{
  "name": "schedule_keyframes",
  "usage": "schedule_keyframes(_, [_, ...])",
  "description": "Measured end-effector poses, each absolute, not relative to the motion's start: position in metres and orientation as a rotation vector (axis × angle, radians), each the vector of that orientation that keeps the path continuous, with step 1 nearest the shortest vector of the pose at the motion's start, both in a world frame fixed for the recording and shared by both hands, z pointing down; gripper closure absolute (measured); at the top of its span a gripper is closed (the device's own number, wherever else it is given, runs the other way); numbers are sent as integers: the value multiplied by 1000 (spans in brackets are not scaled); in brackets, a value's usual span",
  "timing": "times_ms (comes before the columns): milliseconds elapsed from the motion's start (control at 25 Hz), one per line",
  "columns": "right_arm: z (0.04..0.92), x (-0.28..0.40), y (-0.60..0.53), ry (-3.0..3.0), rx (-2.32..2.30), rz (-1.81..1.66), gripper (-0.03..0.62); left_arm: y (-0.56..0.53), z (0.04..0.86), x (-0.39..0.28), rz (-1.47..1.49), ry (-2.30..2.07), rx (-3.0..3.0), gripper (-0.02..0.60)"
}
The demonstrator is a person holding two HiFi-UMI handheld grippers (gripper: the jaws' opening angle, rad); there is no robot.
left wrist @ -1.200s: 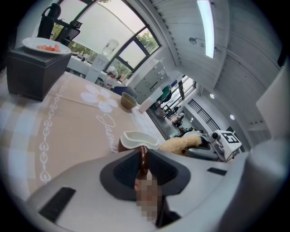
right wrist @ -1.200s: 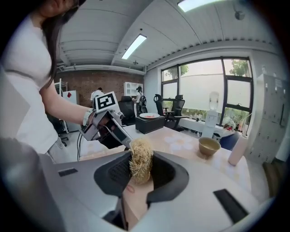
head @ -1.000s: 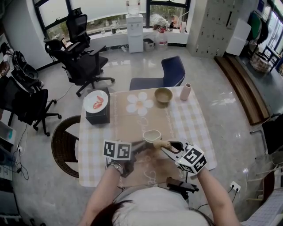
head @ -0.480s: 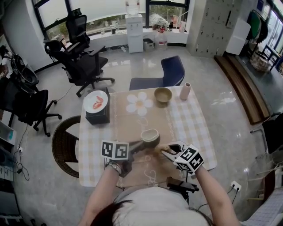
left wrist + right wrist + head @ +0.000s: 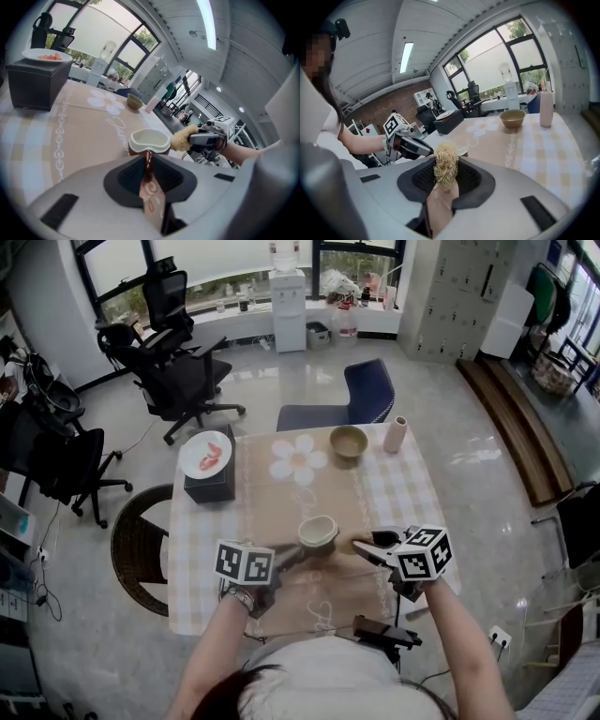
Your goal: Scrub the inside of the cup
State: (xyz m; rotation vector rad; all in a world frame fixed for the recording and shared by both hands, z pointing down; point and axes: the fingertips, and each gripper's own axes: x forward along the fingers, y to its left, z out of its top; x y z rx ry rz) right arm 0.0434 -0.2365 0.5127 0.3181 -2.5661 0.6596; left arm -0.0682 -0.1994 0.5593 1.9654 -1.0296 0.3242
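A brown cup (image 5: pixel 318 532) with a white inside stands upright on the tan runner near the table's front. My left gripper (image 5: pixel 292 552) is shut on its handle (image 5: pixel 148 161), reaching in from the left. In the left gripper view the cup's rim (image 5: pixel 149 139) sits just beyond the jaws. My right gripper (image 5: pixel 367 546) is shut on a tan fibre scrubber (image 5: pixel 446 164). The scrubber (image 5: pixel 357 544) hangs just right of the cup, outside it and apart from the rim. In the right gripper view the scrubber hides most of the cup.
At the far side of the checked table (image 5: pixel 412 493) stand an olive bowl (image 5: pixel 348 441) and a pink bottle (image 5: pixel 395 434). A black box carrying a white plate (image 5: pixel 206 457) sits at the far left. A blue chair (image 5: pixel 361 395) lies beyond, a wicker chair (image 5: pixel 136 549) to the left.
The right gripper has drawn the scrubber out of the cup and off to the right, rolling its wrist. The left gripper and cup have stayed almost still.
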Motion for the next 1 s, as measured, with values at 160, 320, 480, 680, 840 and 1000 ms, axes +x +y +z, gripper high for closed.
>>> schedule_keyframes(160, [510,40,-236,-2583,352,595,497,-197,560,-65,330,-1021,1973,522])
schedule_keyframes(320, [520,43,-233,-2556,389,560,499,-194,561,-62,359,-1011,1985,522])
schedule_keyframes(480, [527,53,-232,-2537,432,565,499,-192,561,-58,375,-1006,1989,522])
schedule_keyframes(680, [555,55,-220,-2469,436,546,499,-191,562,-57,384,-1004,1990,520])
schedule_keyframes(840, [573,52,-215,-2388,437,470,499,-189,564,-55,401,-998,1995,520])
schedule_keyframes(1000, [551,56,-235,-2420,574,364,499,-188,564,-56,407,-1000,2000,520])
